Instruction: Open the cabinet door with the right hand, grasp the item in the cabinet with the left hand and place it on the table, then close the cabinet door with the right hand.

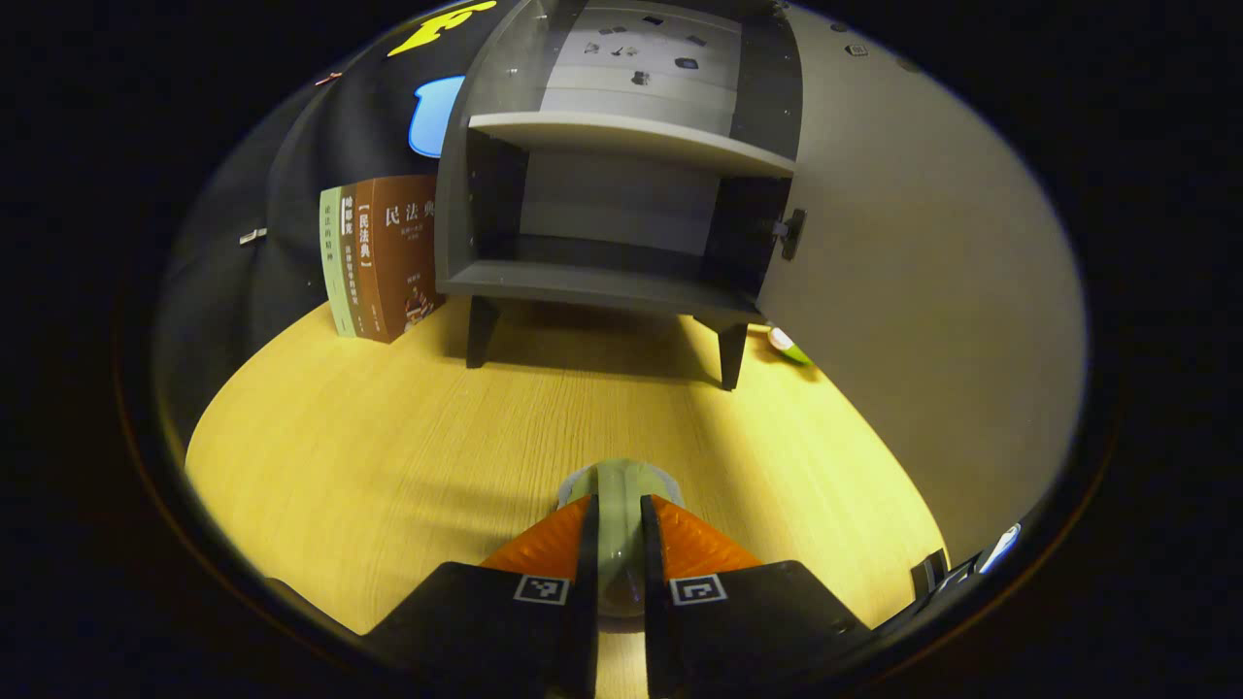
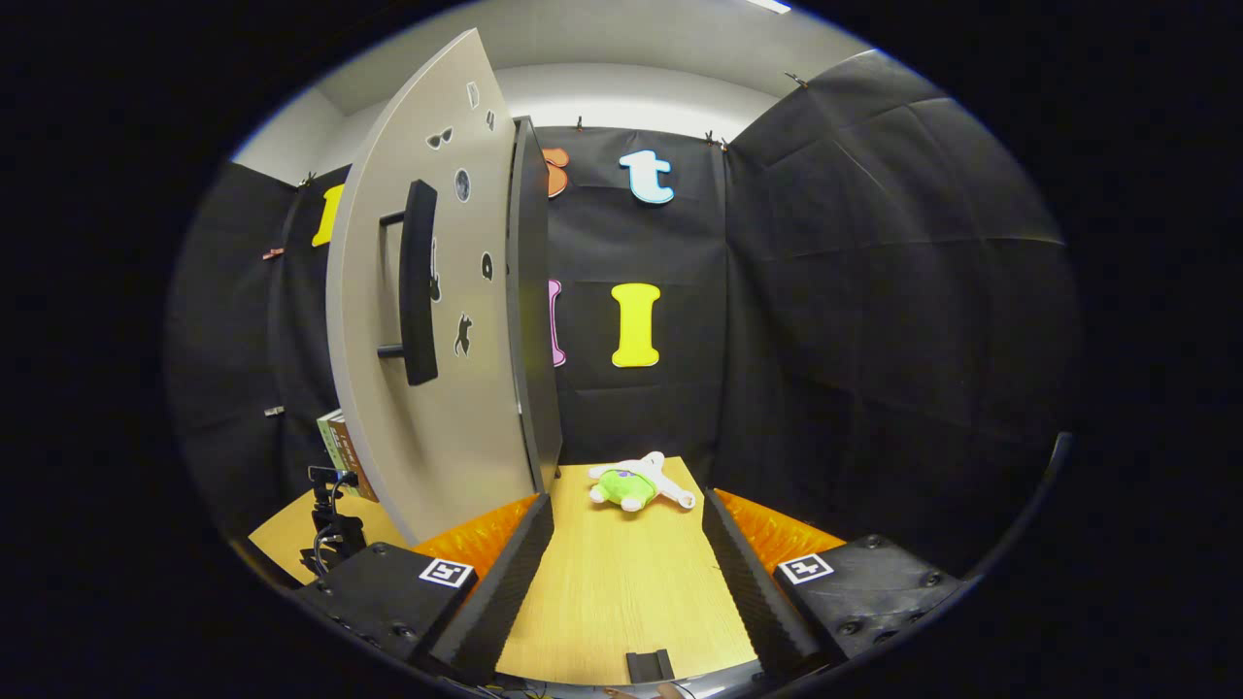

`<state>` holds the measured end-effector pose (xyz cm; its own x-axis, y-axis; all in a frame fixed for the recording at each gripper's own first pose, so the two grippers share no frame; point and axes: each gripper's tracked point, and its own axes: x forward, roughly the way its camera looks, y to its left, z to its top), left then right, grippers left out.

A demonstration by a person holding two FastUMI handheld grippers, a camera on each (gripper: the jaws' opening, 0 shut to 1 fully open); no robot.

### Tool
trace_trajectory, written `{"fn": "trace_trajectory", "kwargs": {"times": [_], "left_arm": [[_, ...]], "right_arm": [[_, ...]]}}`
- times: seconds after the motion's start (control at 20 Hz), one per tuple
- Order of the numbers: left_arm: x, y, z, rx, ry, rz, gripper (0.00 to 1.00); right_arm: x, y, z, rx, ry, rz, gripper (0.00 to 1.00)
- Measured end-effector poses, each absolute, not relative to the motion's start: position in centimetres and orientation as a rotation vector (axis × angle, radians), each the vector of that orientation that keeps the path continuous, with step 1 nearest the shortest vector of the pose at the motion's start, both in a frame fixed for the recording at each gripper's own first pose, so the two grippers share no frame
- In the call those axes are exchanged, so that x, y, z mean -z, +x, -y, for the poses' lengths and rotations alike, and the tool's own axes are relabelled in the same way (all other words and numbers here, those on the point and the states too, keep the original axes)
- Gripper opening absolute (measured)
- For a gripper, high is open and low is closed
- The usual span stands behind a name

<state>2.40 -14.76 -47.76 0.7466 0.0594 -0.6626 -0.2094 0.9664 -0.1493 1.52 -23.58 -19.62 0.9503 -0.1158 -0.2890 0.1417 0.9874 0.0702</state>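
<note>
In the left gripper view, the left gripper (image 1: pixel 618 544) sits low over the wooden table (image 1: pixel 388 437), its two fingers pinching a pale green, roundish item (image 1: pixel 619 485) that rests on or just above the tabletop, near the camera; which of the two cannot be told. Farther off stands the grey cabinet (image 1: pixel 602 282) on dark legs, its shelves bare and its door (image 1: pixel 923 320) swung open to the right. A few books (image 1: pixel 384 257) stand upright against the cabinet's left side. A small green and white object (image 1: pixel 789 346) peeks out on the table beyond the door's lower edge. In the right gripper view, the right gripper (image 2: pixel 626 563) hangs with its fingers spread wide apart, holding nothing, just right of the open door, whose dark handle (image 2: pixel 418 282) faces the camera. A green and white plush toy (image 2: pixel 636 482) lies on the table farther away, between the fingers' lines.
</note>
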Motion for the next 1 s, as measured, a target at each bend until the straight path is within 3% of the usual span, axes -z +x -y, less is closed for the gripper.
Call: {"fn": "trace_trajectory", "kwargs": {"times": [0.5,0.6,0.8,1.0], "left_arm": [[51.2,1.2,15.1,-0.143,-0.209,-0.769,0.29],[51.2,1.2,15.0,-0.145,-0.202,-0.766,0.25],[50.6,1.4,15.2,-0.136,-0.199,-0.753,0.54],[48.0,1.8,15.6,-0.095,-0.173,-0.694,0.74]], "right_arm": [[20.8,2.6,22.8,0.100,0.105,-0.316,0.98],[21.0,2.5,22.8,0.101,0.101,-0.324,0.98],[20.9,1.9,22.7,0.105,0.102,-0.330,0.98],[19.6,1.6,22.2,0.098,0.108,-0.314,0.98]]}}
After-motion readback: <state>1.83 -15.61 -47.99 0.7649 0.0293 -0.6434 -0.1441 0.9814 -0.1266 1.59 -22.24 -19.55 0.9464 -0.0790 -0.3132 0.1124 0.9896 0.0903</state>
